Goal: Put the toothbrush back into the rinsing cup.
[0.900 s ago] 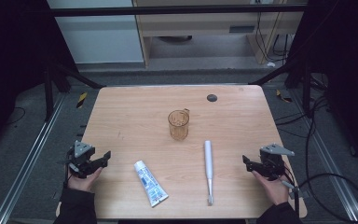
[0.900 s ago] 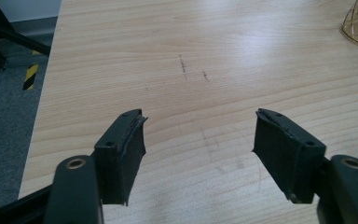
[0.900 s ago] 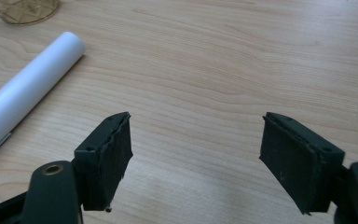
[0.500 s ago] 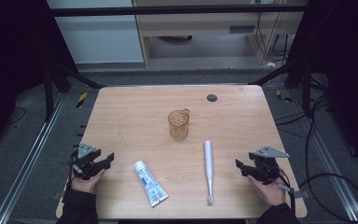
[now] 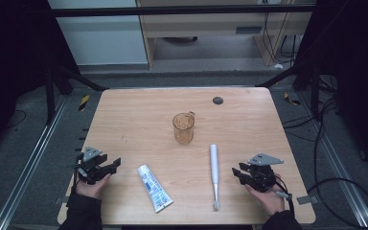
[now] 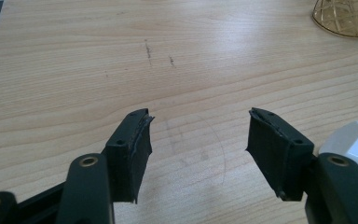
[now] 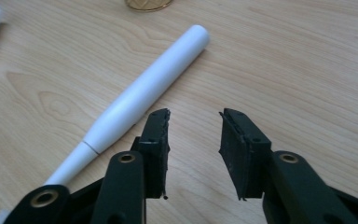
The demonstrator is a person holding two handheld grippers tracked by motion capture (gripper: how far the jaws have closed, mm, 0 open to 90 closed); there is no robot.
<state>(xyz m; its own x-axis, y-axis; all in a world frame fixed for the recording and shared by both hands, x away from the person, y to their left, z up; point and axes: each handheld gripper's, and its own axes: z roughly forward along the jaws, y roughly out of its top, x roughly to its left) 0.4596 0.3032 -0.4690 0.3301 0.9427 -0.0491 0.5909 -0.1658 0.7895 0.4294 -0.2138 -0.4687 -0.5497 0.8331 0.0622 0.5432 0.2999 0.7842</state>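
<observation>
A white electric toothbrush [image 5: 214, 165] lies lengthwise on the wooden table [image 5: 139, 115], brush head toward the front edge. My right gripper [image 5: 235, 172] rests just right of it. Its jaws are apart with bare wood between them, and the toothbrush handle [image 7: 144, 93] lies beside its own left jaw, where my right gripper [image 7: 193, 119] shows close up. A toothpaste tube [image 5: 154, 188] lies front centre-left. My left gripper [image 5: 117, 163] sits left of it, open wide and empty. In its own view my left gripper [image 6: 198, 123] has the tube's white end [image 6: 354, 135] beside one jaw.
An amber patterned glass mug [image 5: 183, 128] stands upright mid-table, and its base also appears in the left gripper view [image 6: 347, 16]. A small black disc [image 5: 217, 100] is set in the tabletop at the back. Dark frame rails, cables and floor surround the table.
My right gripper has slid left, closer to the toothbrush. My left gripper has shifted slightly toward the toothpaste tube. The objects have not moved.
</observation>
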